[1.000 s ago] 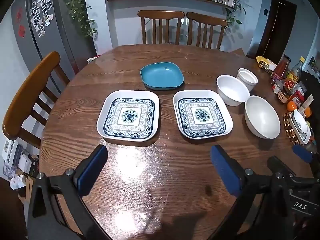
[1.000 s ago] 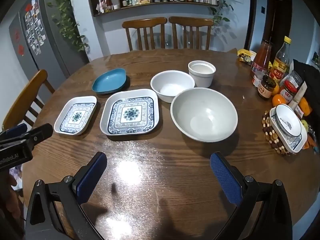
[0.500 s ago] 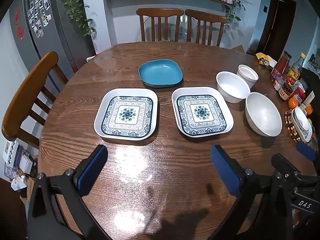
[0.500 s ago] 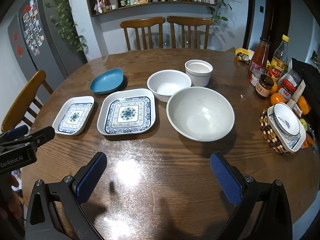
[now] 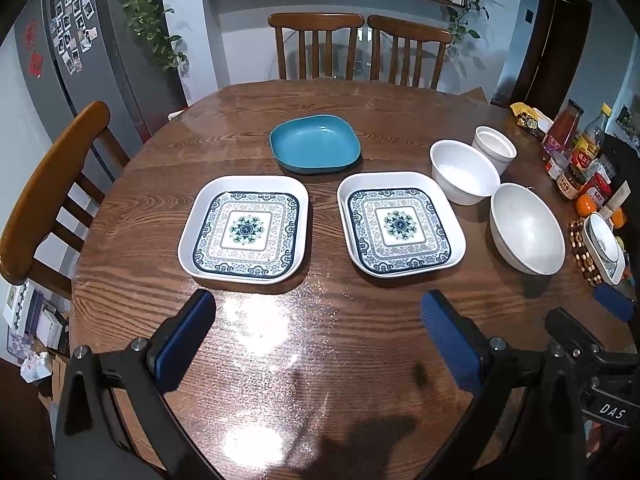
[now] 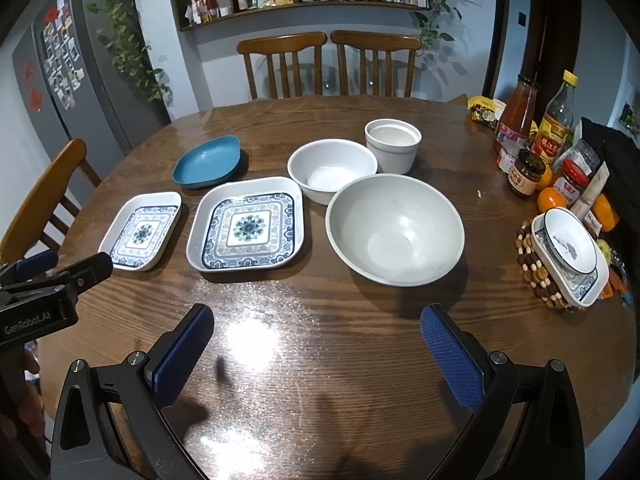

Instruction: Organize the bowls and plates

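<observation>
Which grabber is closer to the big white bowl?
The right one. The right gripper hovers open just in front of the big white bowl. The left gripper is farther left, in front of the two patterned plates, with the bowl off to its right.

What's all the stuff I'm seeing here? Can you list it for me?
Patterned plates: 2, white with blue, side by side mid-table.
Blue dish: 1, behind the plates.
Bowls: 3, white, right of the plates, one large, one medium, one small.
Small bowl on a dish on a beaded mat: 1, right edge.
Bottles and jars: several, far right.
Chairs: 3, wooden.
Fridge: 1, grey, left.
Left gripper: blue fingers, open.
Right gripper: open.
</observation>
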{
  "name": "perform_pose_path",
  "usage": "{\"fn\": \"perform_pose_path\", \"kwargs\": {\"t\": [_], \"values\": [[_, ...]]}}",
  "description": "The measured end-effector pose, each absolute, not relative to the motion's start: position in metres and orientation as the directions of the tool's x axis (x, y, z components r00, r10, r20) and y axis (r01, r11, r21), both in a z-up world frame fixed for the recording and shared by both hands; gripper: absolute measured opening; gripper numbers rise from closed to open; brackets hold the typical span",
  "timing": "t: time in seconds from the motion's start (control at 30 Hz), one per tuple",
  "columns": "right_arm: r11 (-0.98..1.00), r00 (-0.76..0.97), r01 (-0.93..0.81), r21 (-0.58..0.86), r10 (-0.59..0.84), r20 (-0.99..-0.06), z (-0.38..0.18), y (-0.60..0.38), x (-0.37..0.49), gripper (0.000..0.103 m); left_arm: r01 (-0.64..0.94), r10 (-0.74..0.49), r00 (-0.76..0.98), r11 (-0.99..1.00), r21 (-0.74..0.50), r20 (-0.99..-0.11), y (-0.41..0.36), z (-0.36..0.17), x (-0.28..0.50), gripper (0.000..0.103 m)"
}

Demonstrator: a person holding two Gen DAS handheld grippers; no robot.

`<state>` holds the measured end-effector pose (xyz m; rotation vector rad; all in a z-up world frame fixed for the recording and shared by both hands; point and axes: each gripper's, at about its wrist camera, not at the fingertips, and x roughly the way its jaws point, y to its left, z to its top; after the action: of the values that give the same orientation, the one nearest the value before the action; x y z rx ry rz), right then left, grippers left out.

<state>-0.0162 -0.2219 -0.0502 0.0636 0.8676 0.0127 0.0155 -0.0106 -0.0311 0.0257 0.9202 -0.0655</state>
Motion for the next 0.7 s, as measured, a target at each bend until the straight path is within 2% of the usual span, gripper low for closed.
{"fn": "perform_pose_path", "kwargs": {"t": [0.7], "values": [[0.998, 0.635, 0.015, 0.068, 0.043, -0.772, -0.0551, -0.2221, -0.0101, 0.103, 0.073, -0.047, 0.595, 0.997, -0.004, -0.802, -0.0115, -0.0343, 0.0216, 0.102]]}}
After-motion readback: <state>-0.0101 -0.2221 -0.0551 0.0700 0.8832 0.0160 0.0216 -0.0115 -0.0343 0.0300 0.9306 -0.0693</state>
